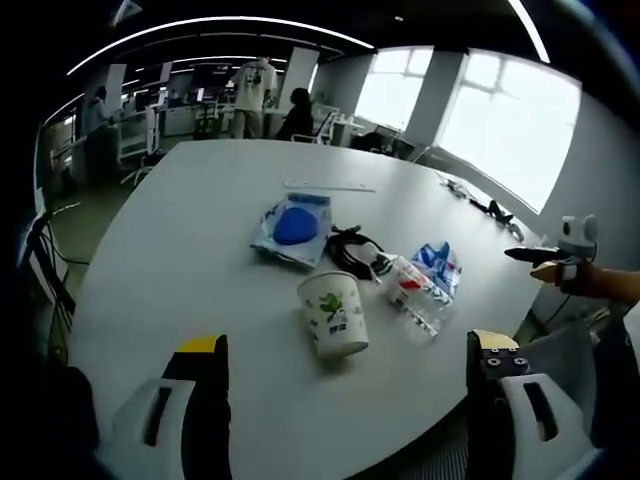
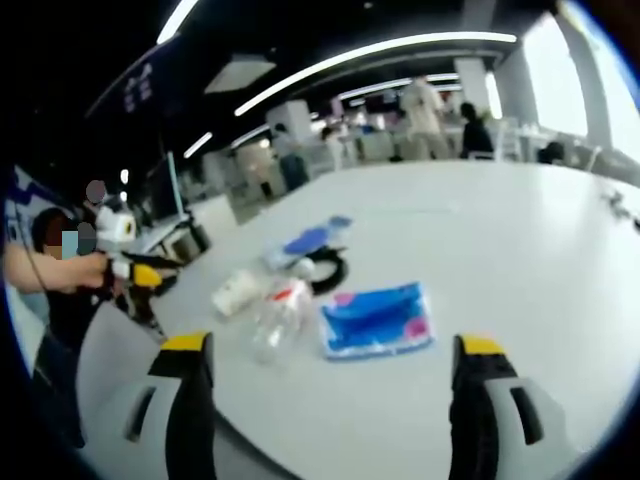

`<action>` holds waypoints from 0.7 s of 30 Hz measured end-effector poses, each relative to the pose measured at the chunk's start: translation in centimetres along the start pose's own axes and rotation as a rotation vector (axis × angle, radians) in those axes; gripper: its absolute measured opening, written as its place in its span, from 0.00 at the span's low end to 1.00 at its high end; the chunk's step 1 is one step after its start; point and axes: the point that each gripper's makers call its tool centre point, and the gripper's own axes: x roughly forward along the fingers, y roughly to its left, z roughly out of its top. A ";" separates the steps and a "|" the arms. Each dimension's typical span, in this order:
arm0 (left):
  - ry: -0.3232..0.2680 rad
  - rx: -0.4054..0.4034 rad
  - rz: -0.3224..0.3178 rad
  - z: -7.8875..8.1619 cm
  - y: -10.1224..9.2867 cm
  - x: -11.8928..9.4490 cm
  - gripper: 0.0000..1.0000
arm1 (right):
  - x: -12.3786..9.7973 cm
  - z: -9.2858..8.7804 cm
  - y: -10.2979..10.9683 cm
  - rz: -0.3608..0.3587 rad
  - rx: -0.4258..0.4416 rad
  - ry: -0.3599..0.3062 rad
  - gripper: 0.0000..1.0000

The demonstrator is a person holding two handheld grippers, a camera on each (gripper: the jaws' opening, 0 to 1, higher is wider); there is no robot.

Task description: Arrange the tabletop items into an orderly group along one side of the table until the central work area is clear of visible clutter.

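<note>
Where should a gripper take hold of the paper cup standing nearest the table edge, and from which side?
Probably across the paper cup at mid-height, below its open rim, jaws on opposite sides of the wall. It stands upright on the white table, mouth up, with bare table on its near side. The left gripper, jaws wide open, could come straight in, clear of the black cable behind.

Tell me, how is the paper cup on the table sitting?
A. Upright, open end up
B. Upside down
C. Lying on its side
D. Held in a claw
A: in the left gripper view the cup stands upright on the table with its open rim on top, and both claws of that view are apart from it.
</note>
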 end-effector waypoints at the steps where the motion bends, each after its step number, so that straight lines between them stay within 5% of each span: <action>1: 0.002 -0.016 -0.001 0.1 -0.1 0.0 1.00 | 0.0 0.0 0.0 0.000 0.001 0.000 0.98; 21: 0.079 -0.056 0.022 0.0 -2.0 1.8 1.00 | 0.2 -0.1 -0.1 -0.001 0.015 0.004 0.96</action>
